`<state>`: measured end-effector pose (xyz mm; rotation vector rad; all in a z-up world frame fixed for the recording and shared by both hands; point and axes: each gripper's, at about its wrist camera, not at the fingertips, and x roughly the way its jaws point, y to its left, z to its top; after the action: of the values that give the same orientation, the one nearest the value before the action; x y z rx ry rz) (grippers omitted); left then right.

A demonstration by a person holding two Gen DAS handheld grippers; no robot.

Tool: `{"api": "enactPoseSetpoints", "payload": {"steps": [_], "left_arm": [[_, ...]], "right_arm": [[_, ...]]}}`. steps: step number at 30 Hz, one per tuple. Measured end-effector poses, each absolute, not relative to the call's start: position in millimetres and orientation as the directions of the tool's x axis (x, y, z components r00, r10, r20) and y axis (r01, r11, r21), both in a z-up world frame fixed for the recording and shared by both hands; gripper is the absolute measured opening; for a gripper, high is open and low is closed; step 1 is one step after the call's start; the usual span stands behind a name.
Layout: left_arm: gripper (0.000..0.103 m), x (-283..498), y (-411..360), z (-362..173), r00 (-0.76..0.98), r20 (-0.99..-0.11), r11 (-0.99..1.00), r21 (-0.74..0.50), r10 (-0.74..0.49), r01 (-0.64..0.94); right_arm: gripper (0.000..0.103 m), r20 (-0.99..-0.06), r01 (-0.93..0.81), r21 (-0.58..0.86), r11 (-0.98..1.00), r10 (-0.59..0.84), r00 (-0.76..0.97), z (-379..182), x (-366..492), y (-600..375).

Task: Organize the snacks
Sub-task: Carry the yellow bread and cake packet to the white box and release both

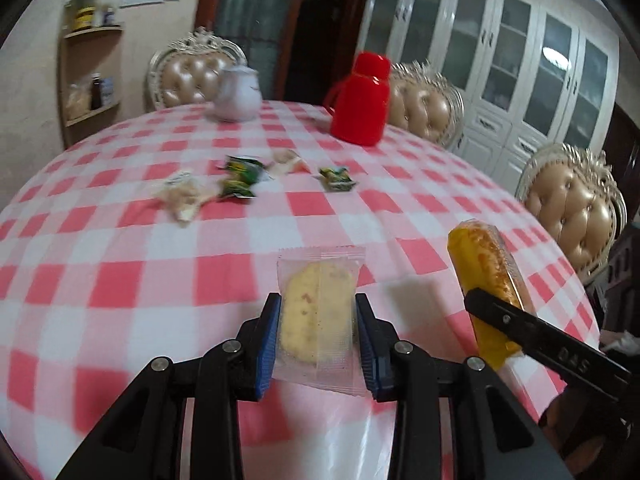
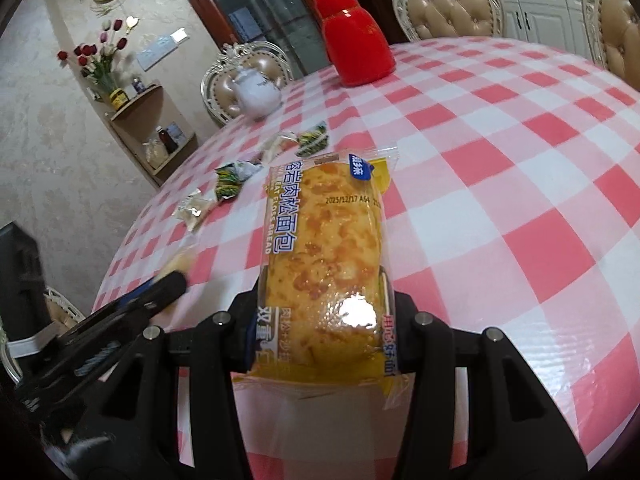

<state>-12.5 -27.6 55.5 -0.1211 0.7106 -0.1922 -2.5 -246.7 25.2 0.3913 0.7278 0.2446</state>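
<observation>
1. i see the round table (image 1: 132, 240) first, the largest thing here, under a glossy pink and white checked cloth that looks like wipeable plastic. padded chairs with ornate pale frames stand around its far edge.

2. a red plastic flask (image 1: 360, 100) with a domed cap stands upright at the far side, and a white rounded teapot (image 1: 237, 96) stands well apart to its left. neither is a snack, so i judge both stay where they are.

3. my right gripper (image 2: 324, 320) is clamped on the bread packet (image 2: 324, 248), a long, soft loaf in a shiny yellow and clear wrapper, held above the cloth. the loaf is squashy, so i would keep the squeeze light and carry it level.

4. my left gripper (image 1: 316, 332) is closed on the biscuit packet (image 1: 320, 312), a flat, pale oval biscuit sealed in clear crinkly film, also lifted off the cloth. the biscuit looks brittle, so i would avoid any tighter grip and set it down flat.

5. the two held packets are near each other, side by side, so i would keep the arms from crossing.

6. the loose snacks (image 1: 240, 180) lie scattered mid-table: small green foil packets with twisted ends and pale clear-wrapped pieces, some touching, one green packet apart on the right. i judge the job is early, as these are not yet gathered, and i see no tray or box to put them in.
</observation>
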Motion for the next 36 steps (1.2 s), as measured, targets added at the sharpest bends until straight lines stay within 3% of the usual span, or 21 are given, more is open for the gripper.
{"api": "enactPoseSetpoints", "payload": {"steps": [22, 36], "left_arm": [[0.036, -96, 49, 51, 0.801, -0.583, 0.962, -0.269, -0.134, -0.035], [0.036, -171, 95, 66, 0.824, -0.566, 0.972, -0.194, -0.001, -0.132]], "right_arm": [[0.051, -0.576, -0.266, 0.402, 0.876, 0.467, 0.671, 26, -70, -149], [0.051, -0.547, -0.355, 0.43, 0.83, 0.552, 0.629, 31, -105, -124]]}}
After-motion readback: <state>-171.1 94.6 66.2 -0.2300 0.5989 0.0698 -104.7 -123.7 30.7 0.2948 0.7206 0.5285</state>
